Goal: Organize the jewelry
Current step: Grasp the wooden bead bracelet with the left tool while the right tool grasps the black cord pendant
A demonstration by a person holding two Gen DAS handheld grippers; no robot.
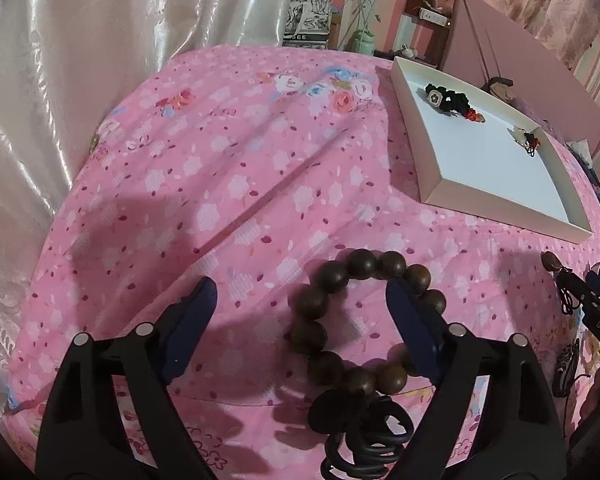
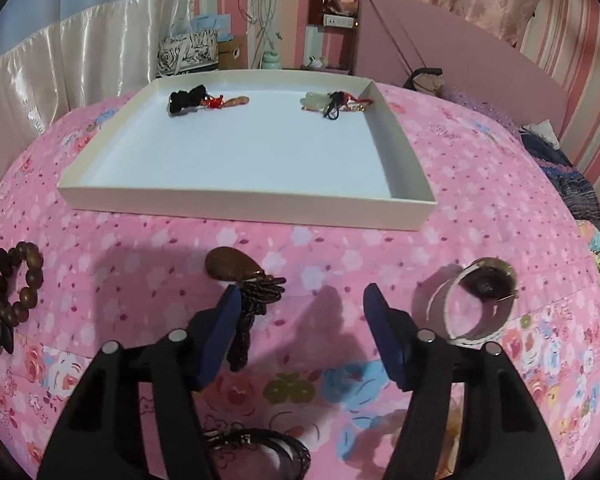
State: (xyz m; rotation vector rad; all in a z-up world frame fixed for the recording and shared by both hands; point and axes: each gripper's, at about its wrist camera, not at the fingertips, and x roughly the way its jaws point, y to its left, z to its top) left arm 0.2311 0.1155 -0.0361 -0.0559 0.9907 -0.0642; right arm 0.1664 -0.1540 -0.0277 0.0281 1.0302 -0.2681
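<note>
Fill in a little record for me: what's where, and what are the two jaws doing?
surface: pink floral bedspread
tray: white, holding two corded pieces at its far end
bracelet: wooden beads, on the bedspread, one left finger inside its loop
pendant: brown, with dark cord, by the right gripper's left finger
cuff: silver, on the bedspread
left gripper: jaws open
right gripper: jaws open, empty

Both views were moderately bright under soft indoor light from above and behind, which threw broad, blurry-edged shadows forward onto the pink bedspread (image 1: 228,168). The satin curtain (image 1: 60,80) showed pale glare along its folds, and the white tray (image 2: 236,200) looked slightly washed out with a bluish cast. Strong fisheye distortion bowed the scene, black vignette filled the corners, and the far background was soft and noisy, while nearby things stayed reasonably sharp.
</note>
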